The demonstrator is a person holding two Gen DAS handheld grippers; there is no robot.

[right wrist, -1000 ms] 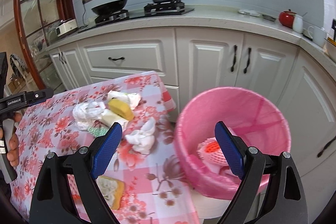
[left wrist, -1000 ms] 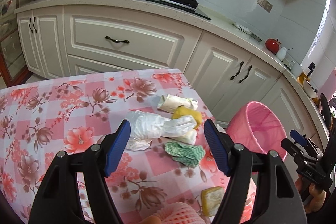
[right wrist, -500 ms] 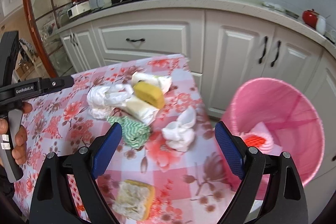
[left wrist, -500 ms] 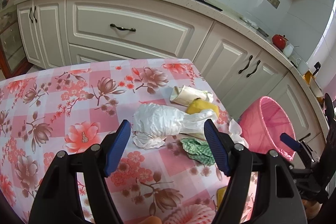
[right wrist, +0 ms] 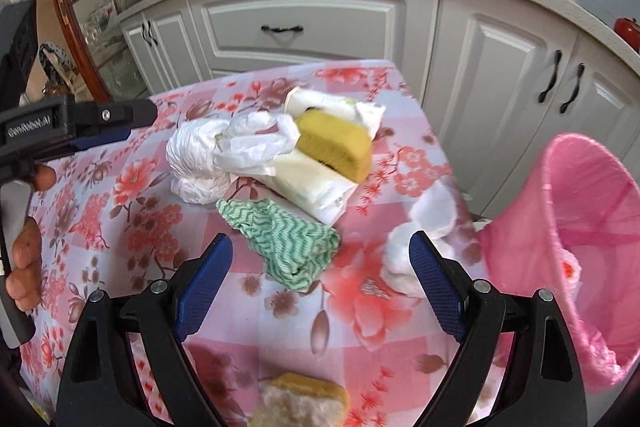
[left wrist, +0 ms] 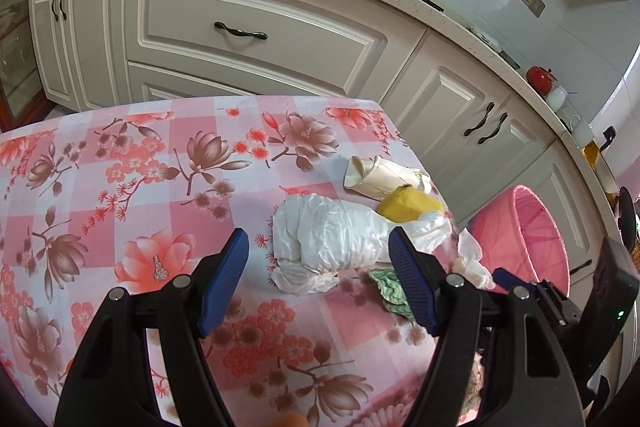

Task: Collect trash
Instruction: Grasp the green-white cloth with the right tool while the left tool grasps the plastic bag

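Both grippers hung over the bench [right wrist: 100,195], angled down, fingers spread apart and empty. Left gripper [left wrist: 319,271] framed the white bag [left wrist: 332,239]; right gripper [right wrist: 320,283] sat just above the green cloth [right wrist: 288,239]. Trash lay clustered near the bench's far corner: bag, yellow sponge [right wrist: 336,143] on a white packet [right wrist: 312,187], cloth, crumpled tissue [right wrist: 424,227]. A second sponge [right wrist: 300,403] lay at the near edge. Pink bin [right wrist: 580,227] stood beside the bench, at its right.

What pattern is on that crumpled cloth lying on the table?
Green and white zigzag stripes on the cloth; clearest in the right wrist view.
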